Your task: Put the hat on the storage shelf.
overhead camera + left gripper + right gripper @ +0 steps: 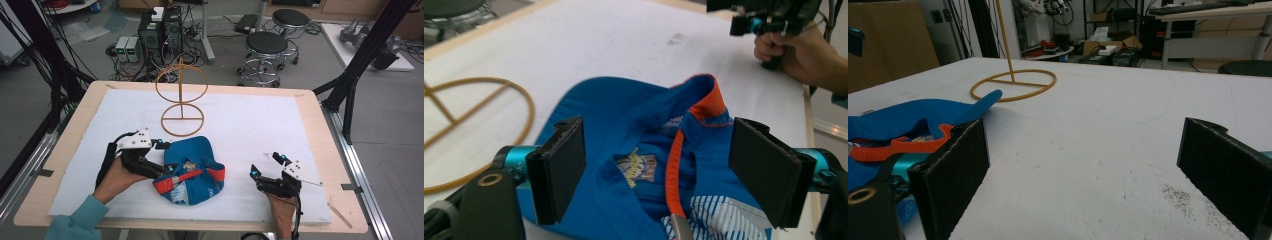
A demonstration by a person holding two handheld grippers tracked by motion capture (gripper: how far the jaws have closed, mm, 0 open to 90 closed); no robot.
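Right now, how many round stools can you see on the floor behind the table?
2. One black-topped stool stands just beyond the table's far edge, right of centre; the second stool is behind it, farther back and slightly right. Others could be hidden outside the high view.

One blue cap [192,170] lies on the white mat [250,120], and one wire stand [181,95] rises behind it. There are two grippers, left [167,157] and right [267,165], and two stools [266,47] beyond the table.
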